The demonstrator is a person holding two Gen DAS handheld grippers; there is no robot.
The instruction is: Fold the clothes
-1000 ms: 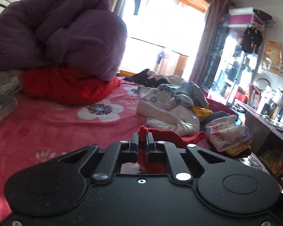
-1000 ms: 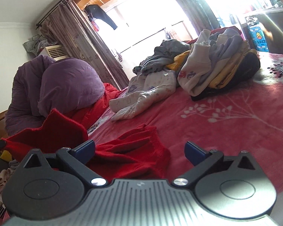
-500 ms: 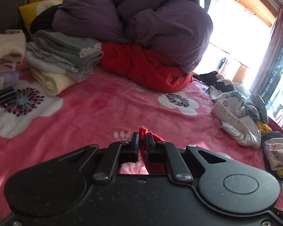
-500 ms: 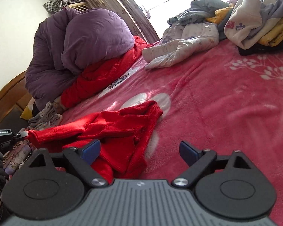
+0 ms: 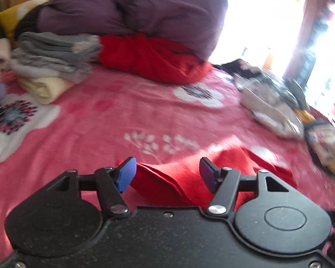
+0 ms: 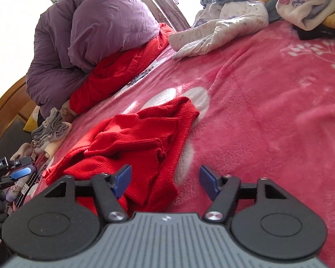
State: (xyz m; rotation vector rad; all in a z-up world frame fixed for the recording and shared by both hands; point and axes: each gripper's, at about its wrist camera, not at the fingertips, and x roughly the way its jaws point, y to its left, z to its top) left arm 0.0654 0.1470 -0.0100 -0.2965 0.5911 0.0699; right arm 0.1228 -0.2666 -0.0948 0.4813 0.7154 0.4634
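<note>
A red knit sweater lies crumpled on the pink flowered bedspread. In the left wrist view the sweater lies flat just under and ahead of my left gripper, which is open with blue pads on either side of the cloth, holding nothing. My right gripper is open and empty, low over the sweater's near edge. The left gripper also shows at the far left of the right wrist view.
A purple duvet sits on a red garment at the bed's head. Folded clothes are stacked at the left. A pile of unfolded clothes lies at the far right. A bright window is behind.
My left gripper has opened and let go of the red sweater, which now lies on the bed. The right gripper stayed open and moved lower towards the sweater.
</note>
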